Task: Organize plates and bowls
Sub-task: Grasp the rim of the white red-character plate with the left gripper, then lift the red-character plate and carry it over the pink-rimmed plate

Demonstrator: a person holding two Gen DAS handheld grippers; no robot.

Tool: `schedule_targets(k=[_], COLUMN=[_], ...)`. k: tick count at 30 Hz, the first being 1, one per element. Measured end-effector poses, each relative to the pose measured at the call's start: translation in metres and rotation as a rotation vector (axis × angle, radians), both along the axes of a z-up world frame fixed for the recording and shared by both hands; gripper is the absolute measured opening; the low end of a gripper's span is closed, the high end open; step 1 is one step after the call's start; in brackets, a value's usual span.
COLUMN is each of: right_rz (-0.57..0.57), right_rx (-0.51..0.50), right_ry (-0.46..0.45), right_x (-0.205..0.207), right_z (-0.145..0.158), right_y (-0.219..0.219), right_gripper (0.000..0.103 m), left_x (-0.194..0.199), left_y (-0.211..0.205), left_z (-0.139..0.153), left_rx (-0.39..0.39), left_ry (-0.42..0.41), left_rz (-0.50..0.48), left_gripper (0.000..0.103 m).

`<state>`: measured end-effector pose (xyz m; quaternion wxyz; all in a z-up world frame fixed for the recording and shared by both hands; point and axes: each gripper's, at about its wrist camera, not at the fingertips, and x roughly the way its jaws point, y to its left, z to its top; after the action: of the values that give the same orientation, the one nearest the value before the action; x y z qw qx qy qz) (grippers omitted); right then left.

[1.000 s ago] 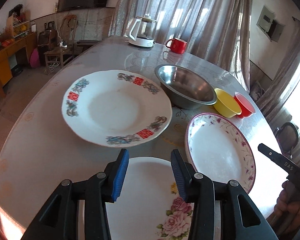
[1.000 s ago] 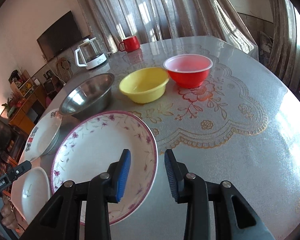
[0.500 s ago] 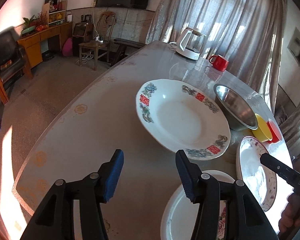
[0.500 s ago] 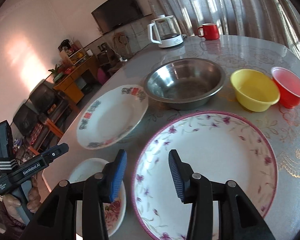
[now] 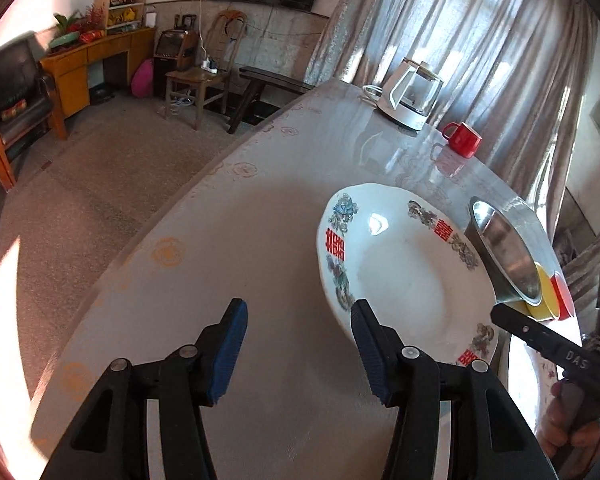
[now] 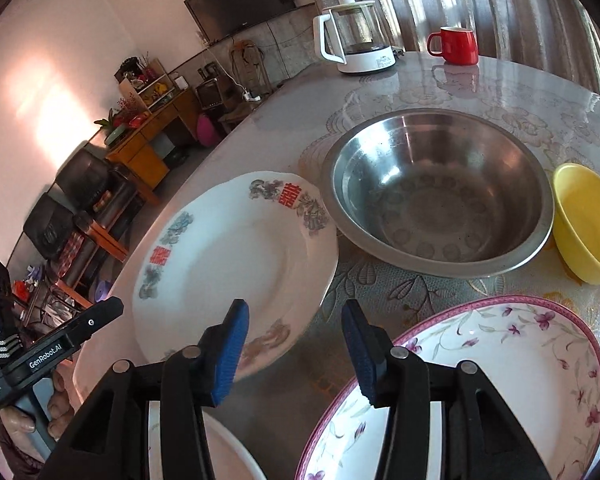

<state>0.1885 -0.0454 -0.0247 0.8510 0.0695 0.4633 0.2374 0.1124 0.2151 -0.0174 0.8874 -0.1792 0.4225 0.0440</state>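
Observation:
My left gripper (image 5: 298,340) is open over bare table, with nothing between its blue pads. Just to its right lies a white plate with red characters (image 5: 404,276). My right gripper (image 6: 294,344) is also open and holds nothing. It hovers over the gap between that red-character plate (image 6: 236,264) and a purple-flowered plate (image 6: 500,368). A steel bowl (image 6: 436,196) and a yellow bowl (image 6: 588,224) stand beyond them. The red bowl (image 5: 562,296) shows only as a sliver behind the yellow bowl (image 5: 546,292). The rim of a small white plate (image 6: 236,452) peeks out under the right gripper.
A glass kettle (image 6: 356,36) and a red mug (image 6: 456,46) stand at the table's far side. The table edge (image 5: 172,236) curves along the left, with floor, chairs and a wooden cabinet beyond it. A hand holds the other gripper's handle (image 6: 40,360) at the left.
Both views have swung left. The left gripper has left the rose plate for bare table. The right gripper has moved off the purple-flowered plate toward the red-character plate. Both jaws have widened.

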Motion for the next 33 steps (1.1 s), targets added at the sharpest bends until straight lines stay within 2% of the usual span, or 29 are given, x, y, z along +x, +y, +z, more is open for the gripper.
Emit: schedule_targets(k=[8, 10, 12, 18, 20, 22, 24, 27, 30, 33], right_rz=[0.019, 0.030, 0.042, 0.038, 0.037, 0.040, 0.033, 0.044, 0.055, 0.067], right_rx=[0.006, 0.007, 0.005, 0.010, -0.003, 0.000, -0.017, -0.030, -0.037, -0.003], right_ry=[0.026, 0.028, 0.027, 0.071, 0.068, 0.070, 0.068, 0.059, 0.044, 0.053], right_x=[0.023, 0.026, 0.028, 0.039, 0.039, 0.038, 0.037, 0.033, 0.030, 0.029], right_z=[-0.013, -0.014, -0.015, -0.019, -0.019, -0.018, -0.017, -0.015, -0.014, -0.013], right_y=[0.010, 0.013, 0.018, 0.023, 0.025, 0.024, 0.024, 0.024, 0.024, 0.021], right_gripper=[0.049, 0.049, 0.049, 0.048, 0.048, 0.048, 0.042, 0.039, 0.038, 0.039], left_x=[0.037, 0.045, 0.053, 0.077, 0.077, 0.074, 0.067, 0.056, 0.047, 0.043], left_y=[-0.005, -0.008, -0.012, -0.024, -0.028, -0.028, -0.026, -0.028, -0.030, -0.027], left_z=[-0.009, -0.011, -0.012, -0.025, -0.024, -0.023, -0.023, -0.022, -0.018, -0.017], left_rx=[0.024, 0.041, 0.057, 0.070, 0.107, 0.096, 0.084, 0.100, 0.092, 0.067], left_ry=[0.012, 0.009, 0.012, 0.045, 0.044, 0.042, 0.034, 0.021, 0.006, 0.002], left_rz=[-0.054, -0.074, -0.088, -0.147, -0.146, -0.146, -0.155, -0.174, -0.187, -0.181], left_gripper=[0.053, 0.050, 0.042, 0.041, 0.040, 0.039, 0.035, 0.035, 0.034, 0.034])
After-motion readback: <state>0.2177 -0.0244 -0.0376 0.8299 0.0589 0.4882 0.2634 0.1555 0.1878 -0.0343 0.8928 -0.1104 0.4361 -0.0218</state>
